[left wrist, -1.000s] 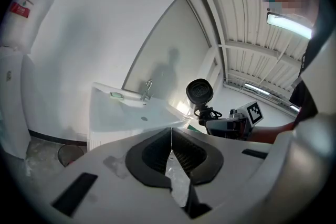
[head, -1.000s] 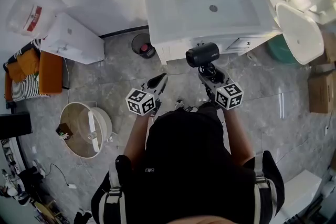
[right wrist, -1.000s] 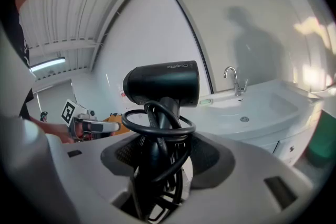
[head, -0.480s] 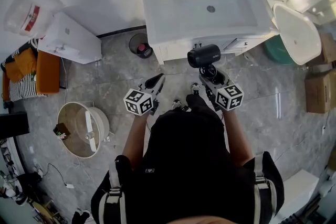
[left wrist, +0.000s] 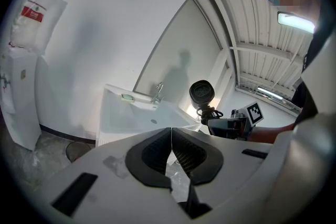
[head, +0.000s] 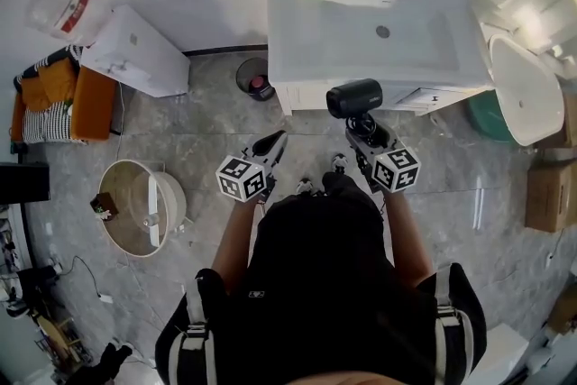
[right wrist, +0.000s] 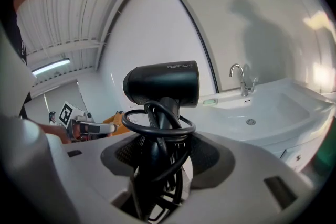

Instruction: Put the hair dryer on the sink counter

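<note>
Above the grey tiled floor (head: 198,131), head view: the right gripper (head: 364,125) holds the black hair dryer (head: 354,97) by its handle, barrel uppermost. The dryer sits at the front edge of the white sink counter (head: 306,41) and does not rest on the top. The left gripper (head: 274,141) is beside it, well clear of the counter, and carries nothing.

Left gripper view: the left gripper (left wrist: 170,136) has both pads pressed together with nothing between them. The hair dryer (left wrist: 201,93) shows ahead and to the right, raised level with the sink counter (left wrist: 131,115).

Right gripper view: the right gripper (right wrist: 160,152) is clamped on the handle of the hair dryer (right wrist: 163,83), jaws set wide around it. The cord (right wrist: 157,124) is looped about the handle. The sink counter (right wrist: 273,107) and faucet (right wrist: 239,78) lie beyond, to the right.
</note>
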